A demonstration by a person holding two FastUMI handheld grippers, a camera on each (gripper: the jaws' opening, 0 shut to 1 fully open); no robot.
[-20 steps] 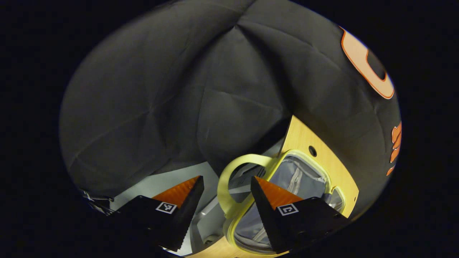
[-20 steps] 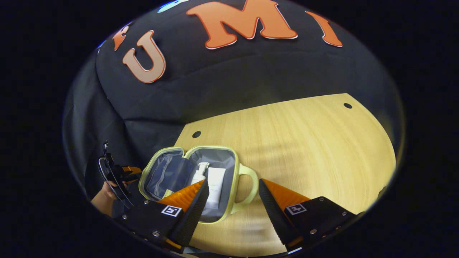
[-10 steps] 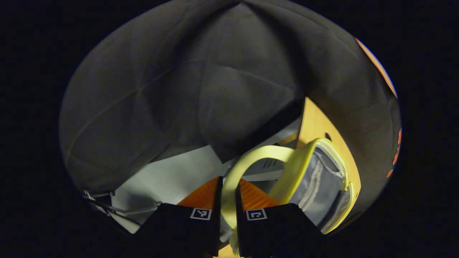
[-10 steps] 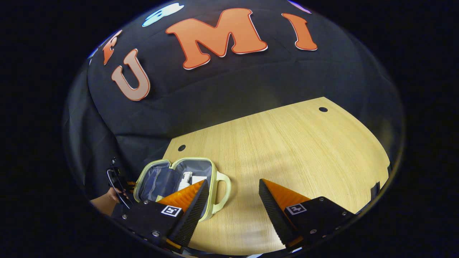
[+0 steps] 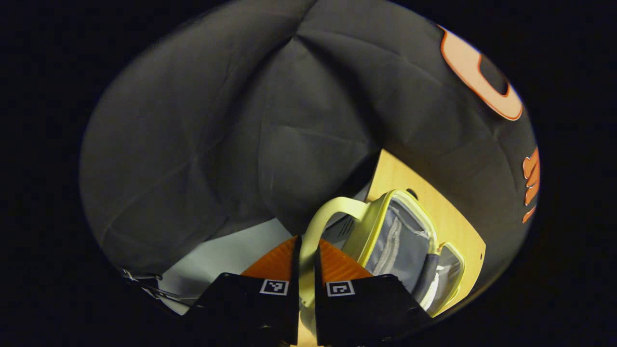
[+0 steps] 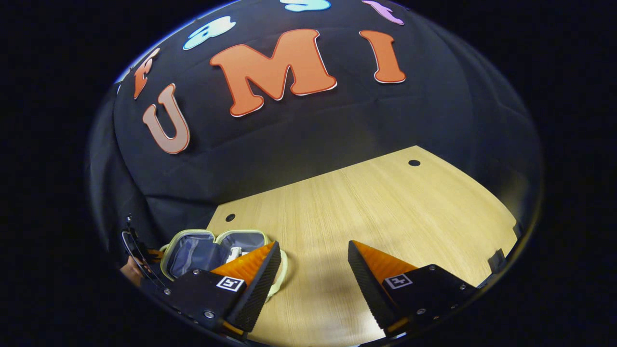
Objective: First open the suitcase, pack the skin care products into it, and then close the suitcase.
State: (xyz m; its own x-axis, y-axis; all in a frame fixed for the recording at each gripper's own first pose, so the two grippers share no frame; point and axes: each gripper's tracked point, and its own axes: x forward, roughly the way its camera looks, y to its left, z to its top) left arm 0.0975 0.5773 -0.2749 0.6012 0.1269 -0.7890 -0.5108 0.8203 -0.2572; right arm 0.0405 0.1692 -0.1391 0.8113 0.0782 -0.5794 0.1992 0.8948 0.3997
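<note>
A small pale-yellow suitcase (image 5: 402, 241) with grey lining lies open near the table's left end. In the left gripper view my left gripper (image 5: 307, 248) is shut on the yellow handle (image 5: 332, 209) of its lid, and the lid stands tilted up. In the right gripper view the suitcase (image 6: 190, 253) sits at the lower left, partly behind one finger. A white skin care bottle (image 6: 234, 251) lies inside it. My right gripper (image 6: 313, 253) hangs open over the bare wooden table (image 6: 376, 207), to the right of the case, holding nothing.
The tabletop has small round holes (image 6: 414, 163) near its back edge. The black cloth wall rises just behind the table. A hand (image 6: 129, 270) holds the other gripper at the table's left end. Pale floor (image 5: 226, 253) lies beyond that table edge.
My left gripper shut on the lid's handle and has tilted the lid up. My right gripper drew back from the case, which now looks smaller and lower left.
</note>
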